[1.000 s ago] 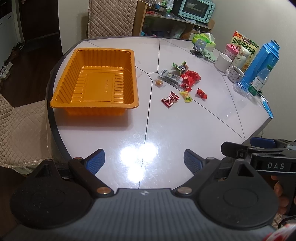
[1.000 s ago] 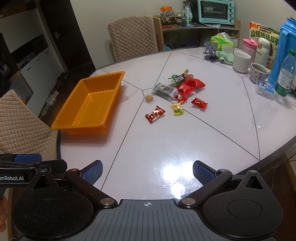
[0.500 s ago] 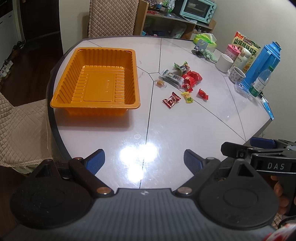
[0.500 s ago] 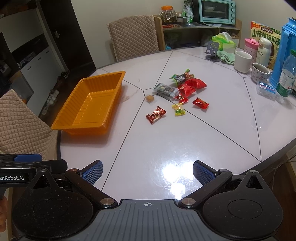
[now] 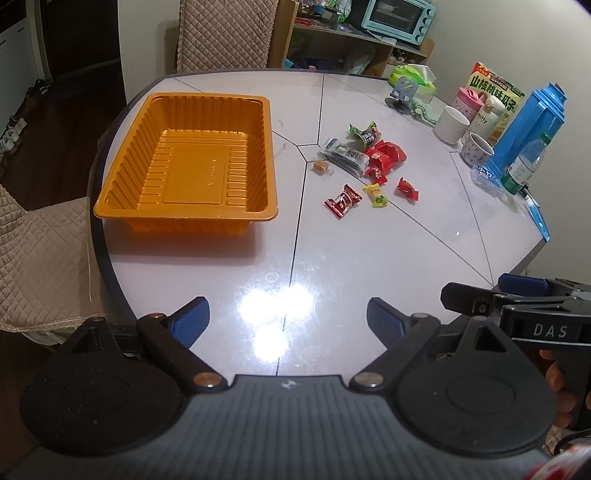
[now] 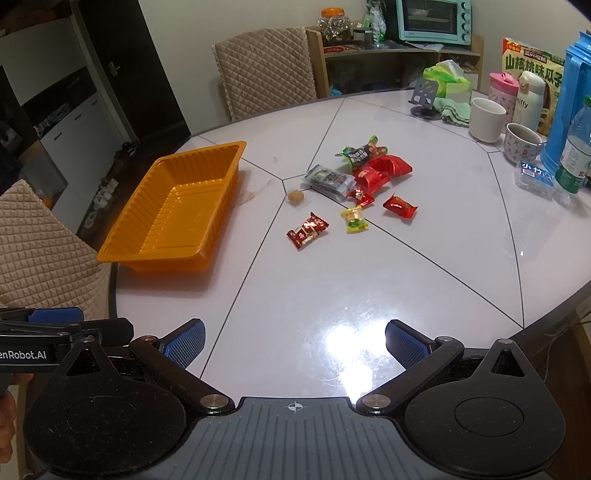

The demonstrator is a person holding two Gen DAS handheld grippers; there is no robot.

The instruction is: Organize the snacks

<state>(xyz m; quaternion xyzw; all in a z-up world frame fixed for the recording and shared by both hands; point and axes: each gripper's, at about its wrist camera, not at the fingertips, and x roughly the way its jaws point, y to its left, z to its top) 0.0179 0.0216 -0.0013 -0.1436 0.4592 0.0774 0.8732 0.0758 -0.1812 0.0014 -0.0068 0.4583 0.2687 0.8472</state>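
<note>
1. My left gripper (image 5: 288, 319) is nearest, over the near edge of the white table (image 5: 369, 258). Its 2 blue fingers (image 5: 192, 321) are spread wide with nothing between them.
2. My right gripper (image 6: 295, 341) is also at the near edge, fingers spread apart and holding nothing. In the left view I see it at the right side, beside my left one.
3. Farther in, on the left part of the table, stands the orange tray (image 5: 110, 206). I see nothing inside it.
4. To the right of the tray, well apart from it, lie the snacks. The nearest is a red candy (image 6: 307, 230), and just beside it a yellow candy (image 6: 354, 219) and another red candy (image 6: 400, 206).
5. A small brown candy (image 6: 296, 195) lies alone between the tray and the other snacks.
6. Behind these, a silver packet (image 6: 328, 181), 1 red pouch (image 6: 384, 171) and a dark packet with green ends (image 6: 364, 152) lie close together, touching or overlapping.
7. At the far right side stand a white mug (image 6: 487, 119), a patterned cup (image 6: 522, 142), a blue thermos (image 5: 532, 129) and a water bottle (image 6: 574, 155).
8. Beyond the table are a quilted chair (image 6: 266, 74) and a teal toaster oven (image 6: 434, 18) on a shelf.
</note>
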